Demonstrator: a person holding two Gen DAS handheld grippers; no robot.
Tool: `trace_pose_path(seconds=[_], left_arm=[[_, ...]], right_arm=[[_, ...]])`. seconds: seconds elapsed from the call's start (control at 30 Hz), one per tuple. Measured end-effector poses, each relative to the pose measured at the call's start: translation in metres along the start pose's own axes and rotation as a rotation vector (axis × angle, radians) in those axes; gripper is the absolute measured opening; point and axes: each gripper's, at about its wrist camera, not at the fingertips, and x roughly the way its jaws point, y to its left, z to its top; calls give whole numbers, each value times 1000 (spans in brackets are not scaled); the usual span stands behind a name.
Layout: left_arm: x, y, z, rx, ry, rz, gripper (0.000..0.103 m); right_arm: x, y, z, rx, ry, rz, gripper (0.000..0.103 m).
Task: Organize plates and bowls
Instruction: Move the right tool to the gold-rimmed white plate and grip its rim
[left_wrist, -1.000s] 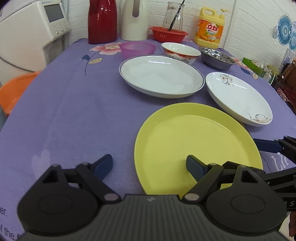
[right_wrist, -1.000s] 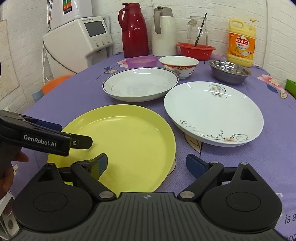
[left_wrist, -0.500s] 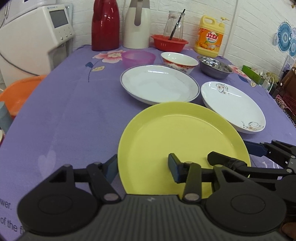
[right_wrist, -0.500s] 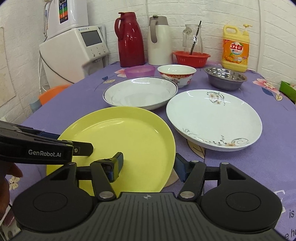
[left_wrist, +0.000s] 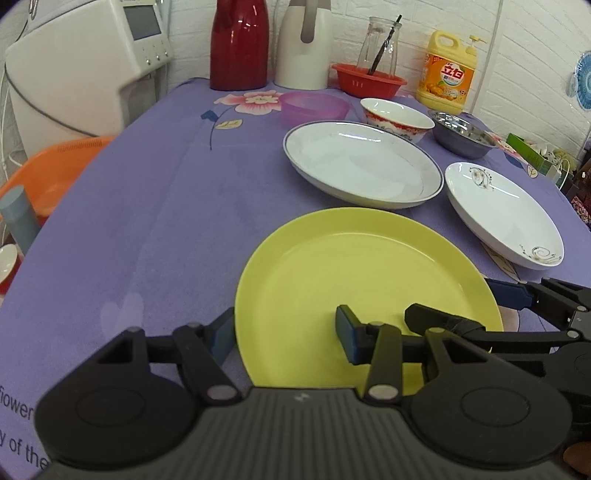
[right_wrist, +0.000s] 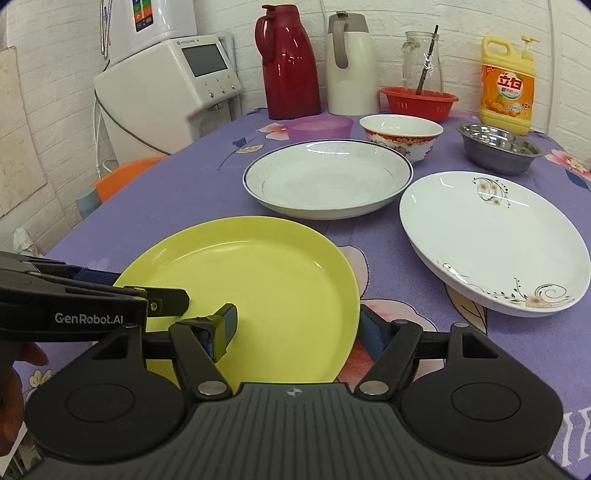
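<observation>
Trouble was close: our left gripper (left_wrist: 286, 339) and right gripper (right_wrist: 299, 325) both straddled the near rim of the yellow plate (left_wrist: 365, 284), one finger over it and one outside, fingers apart and not yet clamped. We judged that uneven squeezing could tip or skid the plate across the purple tablecloth (left_wrist: 147, 206) into the floral plate (right_wrist: 491, 240) just beside it. Compared with a second before, both pairs of fingers had narrowed and come in around the rim. The plate itself sat flat at the table's near edge.

purple flowered tablecloth (left_wrist: 155, 206) – yellow plate (left_wrist: 354, 280), two white plates (right_wrist: 327, 177), bowls, flasks on it.
</observation>
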Motion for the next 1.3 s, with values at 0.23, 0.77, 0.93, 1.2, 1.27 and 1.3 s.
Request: trace_pose_path(seconds=[0.23,0.77,0.93,1.2,1.27,1.3], left_arm=[[-3,20,4,-96,-9,-37,56],[3,22,19,-112,-35,-20,59],[6,25,33,-110,-55,-21,59],[38,36,87,-96,-60,-69,63],[53,39,104,-95,-46,-84,63],[60,40,111,-97,-42,-92,63]], right_arm=[[-2,-24,10,131,-25,83,103],[6,-80,20,241,-39,12,103],[10,-98,24,265,-54,-62,103],[17,-69,64,118,-100,64,103],[31,-74,79,108,-108,46,103],[40,-77,86,107,-105,39,103]])
